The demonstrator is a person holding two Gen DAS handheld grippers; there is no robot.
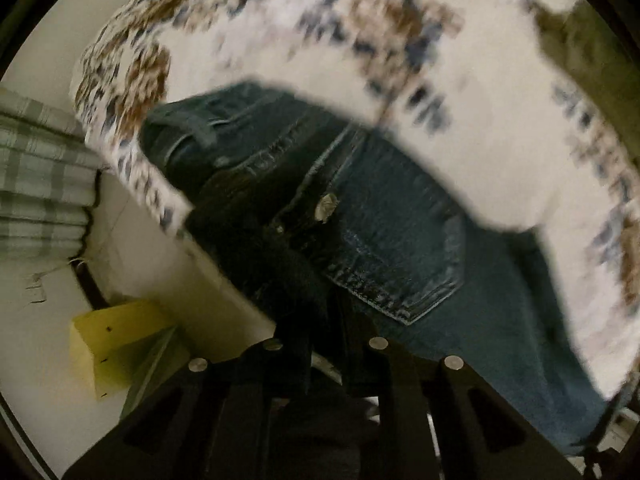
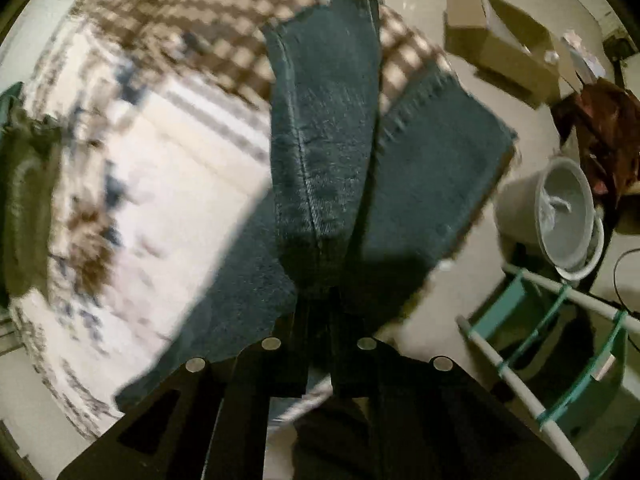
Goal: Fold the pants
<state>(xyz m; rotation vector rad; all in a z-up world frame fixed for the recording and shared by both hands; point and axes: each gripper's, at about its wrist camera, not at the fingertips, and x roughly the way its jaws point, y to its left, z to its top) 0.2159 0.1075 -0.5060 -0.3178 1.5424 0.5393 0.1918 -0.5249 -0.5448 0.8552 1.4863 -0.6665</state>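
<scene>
Dark jeans point(image 1: 384, 216) lie across a floral-print bed point(image 1: 460, 64), the left hand-held gripper point(image 1: 316, 312) pinching the waist end and the right hand-held gripper point(image 2: 320, 304) pinching the legs. A clean fold likely calls for lifting both ends level, keeping the denim taut and the edges aligned.

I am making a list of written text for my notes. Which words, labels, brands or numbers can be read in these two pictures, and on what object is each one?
None can be read.
jeans: the metal button is too blurred to show any embossing.
cardboard box: no print visible.
bucket: no label visible.
</scene>
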